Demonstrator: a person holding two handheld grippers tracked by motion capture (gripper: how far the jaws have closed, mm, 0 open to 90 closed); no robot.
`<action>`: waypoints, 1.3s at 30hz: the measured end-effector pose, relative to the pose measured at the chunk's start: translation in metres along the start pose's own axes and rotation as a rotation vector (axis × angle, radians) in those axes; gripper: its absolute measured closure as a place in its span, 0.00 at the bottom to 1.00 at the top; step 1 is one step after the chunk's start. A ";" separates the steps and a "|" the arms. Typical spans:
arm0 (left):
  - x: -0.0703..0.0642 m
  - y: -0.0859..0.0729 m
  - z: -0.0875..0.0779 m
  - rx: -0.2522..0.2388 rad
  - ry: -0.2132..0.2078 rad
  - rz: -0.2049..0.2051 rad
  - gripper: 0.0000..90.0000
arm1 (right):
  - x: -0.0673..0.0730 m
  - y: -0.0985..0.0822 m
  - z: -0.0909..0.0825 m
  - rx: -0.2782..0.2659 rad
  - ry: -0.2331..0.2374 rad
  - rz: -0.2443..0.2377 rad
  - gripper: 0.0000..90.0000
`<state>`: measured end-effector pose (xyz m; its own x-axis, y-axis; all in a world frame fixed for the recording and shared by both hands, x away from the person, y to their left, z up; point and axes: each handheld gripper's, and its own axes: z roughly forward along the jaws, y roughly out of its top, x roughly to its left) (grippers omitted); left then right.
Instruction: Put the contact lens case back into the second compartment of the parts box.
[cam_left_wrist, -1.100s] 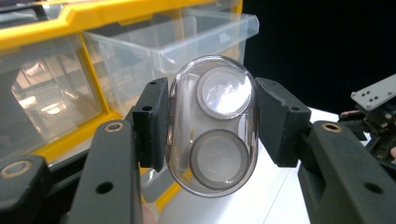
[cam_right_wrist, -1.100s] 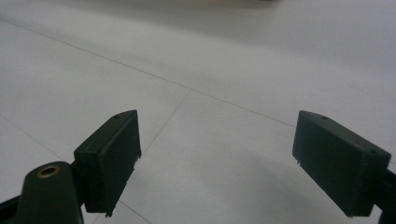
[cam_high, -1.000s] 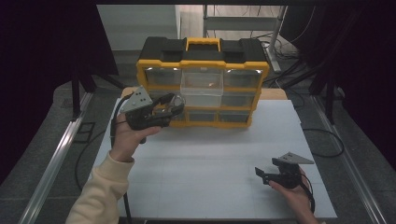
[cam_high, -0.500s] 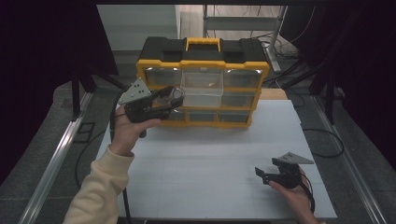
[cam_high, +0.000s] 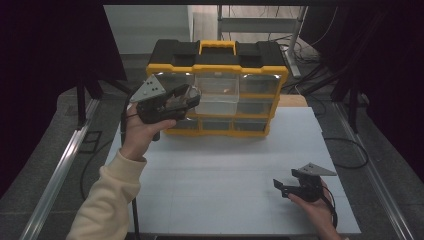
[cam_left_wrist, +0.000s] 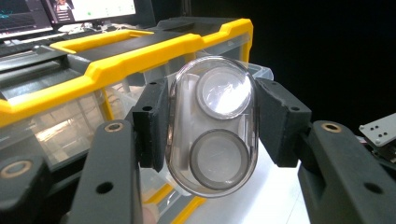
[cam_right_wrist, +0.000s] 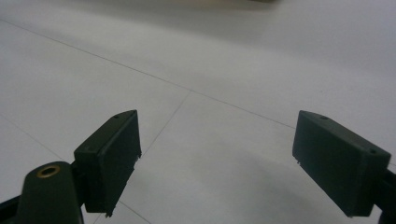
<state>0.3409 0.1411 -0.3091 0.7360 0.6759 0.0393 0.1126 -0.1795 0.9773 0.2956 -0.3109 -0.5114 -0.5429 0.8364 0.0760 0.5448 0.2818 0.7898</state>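
Observation:
My left gripper (cam_high: 187, 97) is held up in front of the yellow and black organiser case (cam_high: 217, 67), shut on a clear oval plastic case (cam_left_wrist: 212, 123) with two round recesses; both pads press its sides. In the high view that clear plastic case (cam_high: 184, 96) sits level with the upper left drawers. A clear drawer (cam_high: 216, 95) stands pulled out at the case's middle. My right gripper (cam_high: 281, 186) rests low over the white table (cam_high: 215, 170) at the front right, its jaws wide open with nothing between them; its own view shows bare table between the pads (cam_right_wrist: 109, 156).
The organiser case stands upright at the table's far edge with several clear drawers. Metal rails (cam_high: 55, 175) run along both sides of the table, and cables (cam_high: 350, 150) lie on the floor to the right. Monitors (cam_left_wrist: 70, 11) glow behind the case in the left gripper view.
My left hand has lifted the clear plastic case a little higher and slightly right, toward the upper drawers. The right gripper has stayed where it was.

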 end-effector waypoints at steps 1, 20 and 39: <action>0.000 0.001 0.001 0.001 0.001 -0.002 0.54 | 0.000 0.000 0.000 -0.001 0.000 0.000 0.17; 0.010 0.011 0.016 0.010 0.013 -0.021 0.54 | 0.000 0.000 -0.001 -0.001 0.002 -0.002 0.17; 0.015 0.025 0.027 0.009 0.019 -0.021 0.54 | 0.001 0.000 0.000 0.001 0.003 0.000 0.17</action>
<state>0.3733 0.1273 -0.2896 0.7209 0.6927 0.0231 0.1336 -0.1716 0.9761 0.2954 -0.3103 -0.5113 -0.5451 0.8348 0.0777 0.5455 0.2828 0.7889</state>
